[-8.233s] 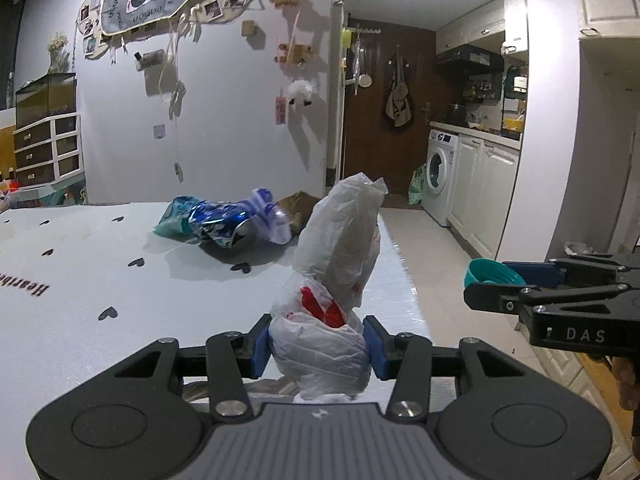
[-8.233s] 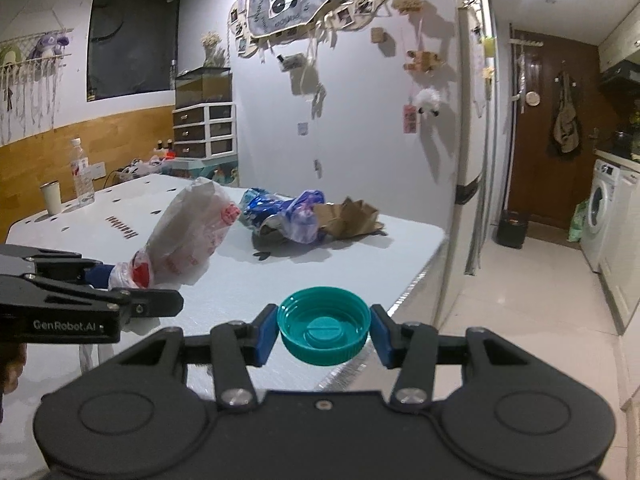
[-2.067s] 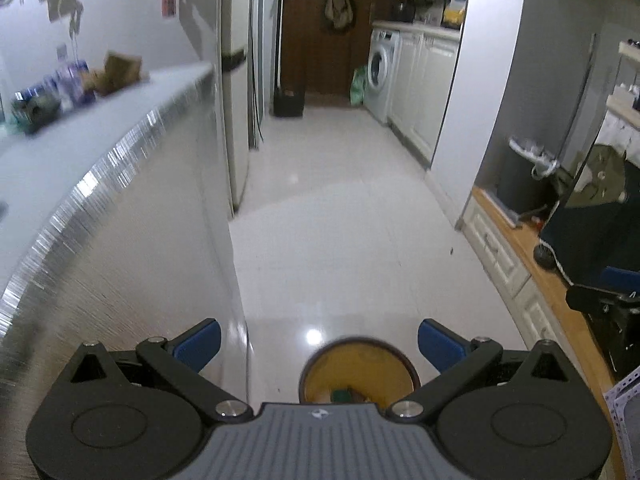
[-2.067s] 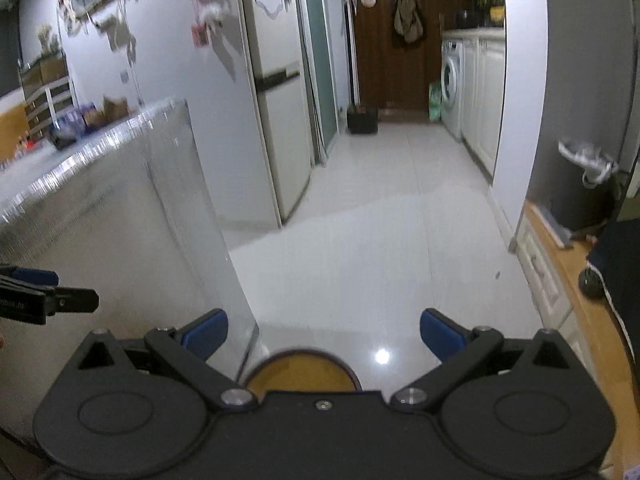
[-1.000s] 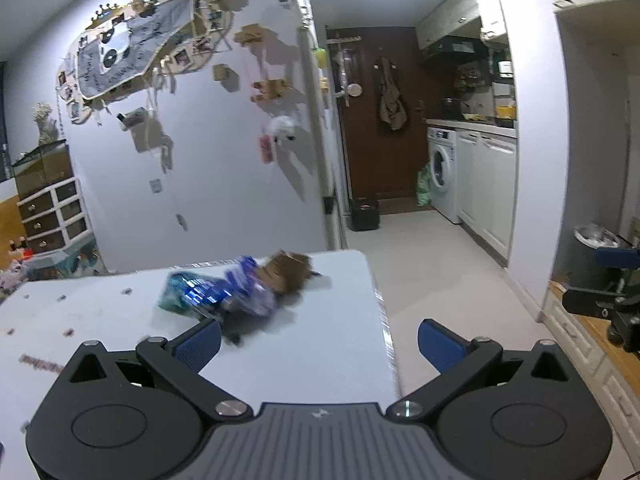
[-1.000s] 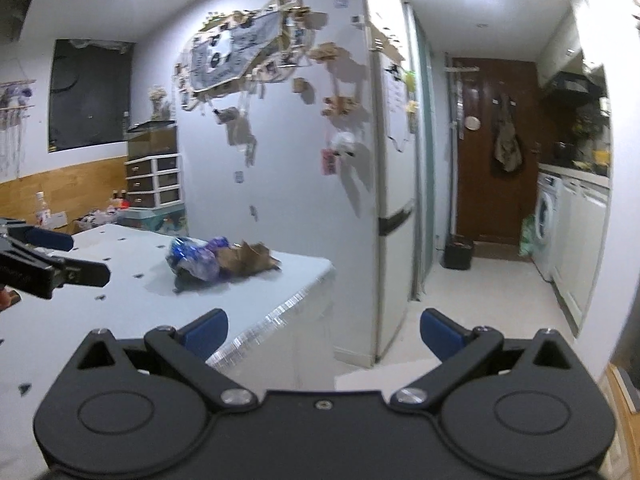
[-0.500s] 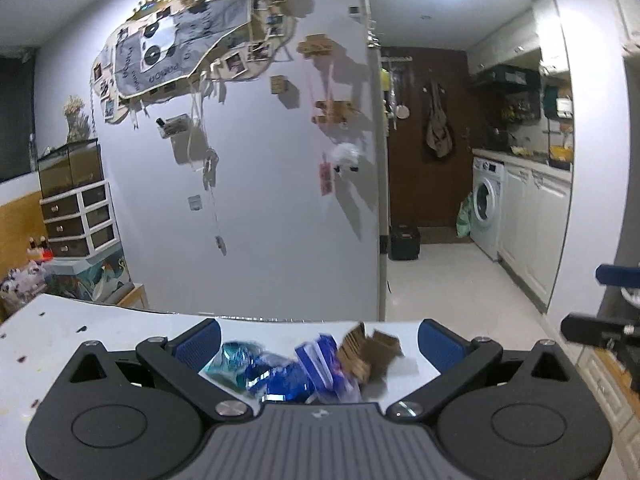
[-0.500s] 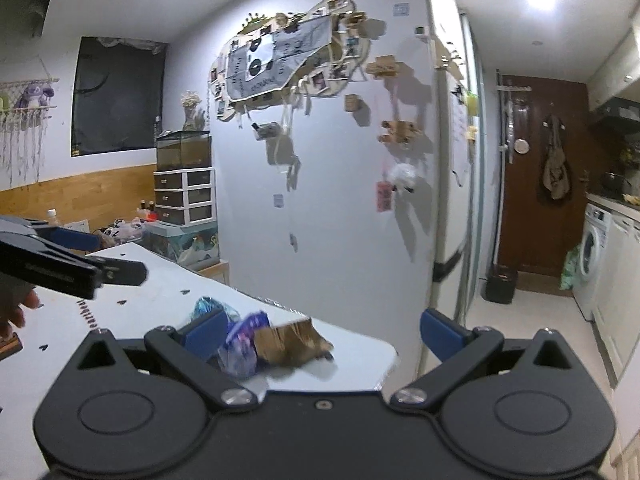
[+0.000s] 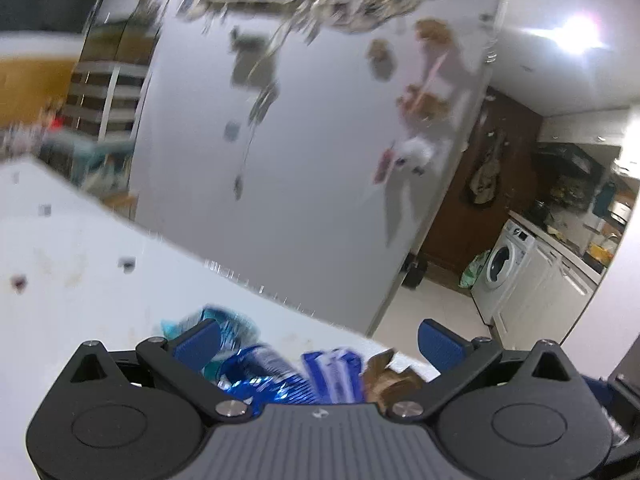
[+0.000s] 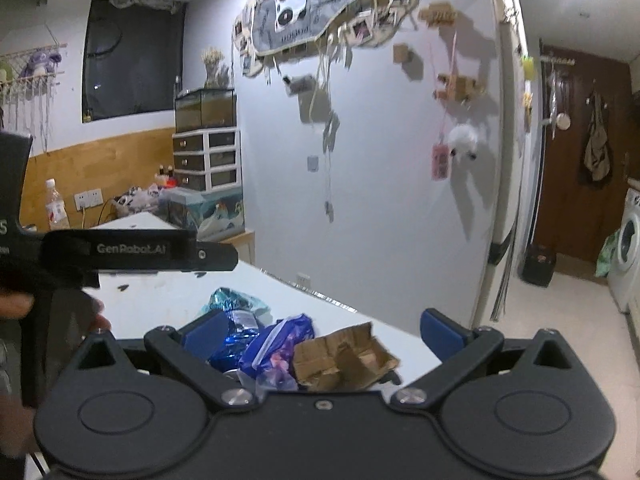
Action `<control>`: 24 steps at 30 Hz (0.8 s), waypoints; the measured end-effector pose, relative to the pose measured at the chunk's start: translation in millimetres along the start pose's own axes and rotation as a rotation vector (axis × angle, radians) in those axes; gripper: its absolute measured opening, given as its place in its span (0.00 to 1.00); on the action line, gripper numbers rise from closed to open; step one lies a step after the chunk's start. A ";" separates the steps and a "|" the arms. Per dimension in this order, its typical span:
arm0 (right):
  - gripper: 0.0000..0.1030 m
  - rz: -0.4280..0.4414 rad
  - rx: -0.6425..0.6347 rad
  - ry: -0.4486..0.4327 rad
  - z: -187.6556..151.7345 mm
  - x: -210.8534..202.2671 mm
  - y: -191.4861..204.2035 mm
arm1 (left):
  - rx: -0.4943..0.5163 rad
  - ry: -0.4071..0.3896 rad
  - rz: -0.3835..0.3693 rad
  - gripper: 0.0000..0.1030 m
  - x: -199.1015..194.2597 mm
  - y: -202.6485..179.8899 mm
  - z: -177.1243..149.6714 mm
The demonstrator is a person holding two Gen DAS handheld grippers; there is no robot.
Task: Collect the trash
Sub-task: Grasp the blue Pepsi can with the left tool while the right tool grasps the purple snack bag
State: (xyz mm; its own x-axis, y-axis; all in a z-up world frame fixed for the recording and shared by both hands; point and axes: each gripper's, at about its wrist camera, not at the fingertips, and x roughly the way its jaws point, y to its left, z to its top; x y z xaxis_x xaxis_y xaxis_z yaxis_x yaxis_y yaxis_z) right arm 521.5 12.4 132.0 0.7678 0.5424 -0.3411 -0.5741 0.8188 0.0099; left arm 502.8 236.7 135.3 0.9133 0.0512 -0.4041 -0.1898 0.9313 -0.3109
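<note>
Now the left gripper (image 9: pixel 320 338) and right gripper (image 10: pixel 322 330) both have fingers spread wide, holding nothing. Low in the centre of each frame, on the white table (image 10: pixel 168 304), lies one trash pile: a teal wrapper (image 10: pixel 234 300), a shiny blue packet (image 10: pixel 230 344), a blue-and-white bag (image 10: pixel 280 340) and one torn cardboard piece (image 10: pixel 344 358). At middle left of the right view, the other tool reads "GenRobot.AI".

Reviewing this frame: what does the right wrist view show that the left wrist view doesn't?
Only the right wrist view shows the left gripper's body from the side, a water bottle and a dark window. Only the left wrist view, blurred, shows kitchen counter clutter. Both show open jaws over the blue wrappers and crumpled cardboard on the white table.
</note>
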 end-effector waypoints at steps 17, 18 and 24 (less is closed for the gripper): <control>0.89 0.013 0.076 0.198 -26.5 114.5 29.0 | -0.404 0.186 -0.206 1.00 62.4 100.3 -23.3; 0.83 0.021 0.085 0.203 -25.5 115.3 27.4 | -0.421 0.196 -0.219 1.00 64.5 103.1 -25.0; 0.40 0.056 0.082 0.222 -19.0 116.2 26.2 | -0.498 0.258 -0.307 0.99 76.7 111.9 -35.6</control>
State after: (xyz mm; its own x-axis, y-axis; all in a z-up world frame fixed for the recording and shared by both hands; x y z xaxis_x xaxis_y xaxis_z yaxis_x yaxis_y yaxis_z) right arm 590.3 93.3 74.7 0.6489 0.5401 -0.5359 -0.5818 0.8061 0.1080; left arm 538.7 332.0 38.9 0.8484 -0.3378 -0.4076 -0.1345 0.6072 -0.7831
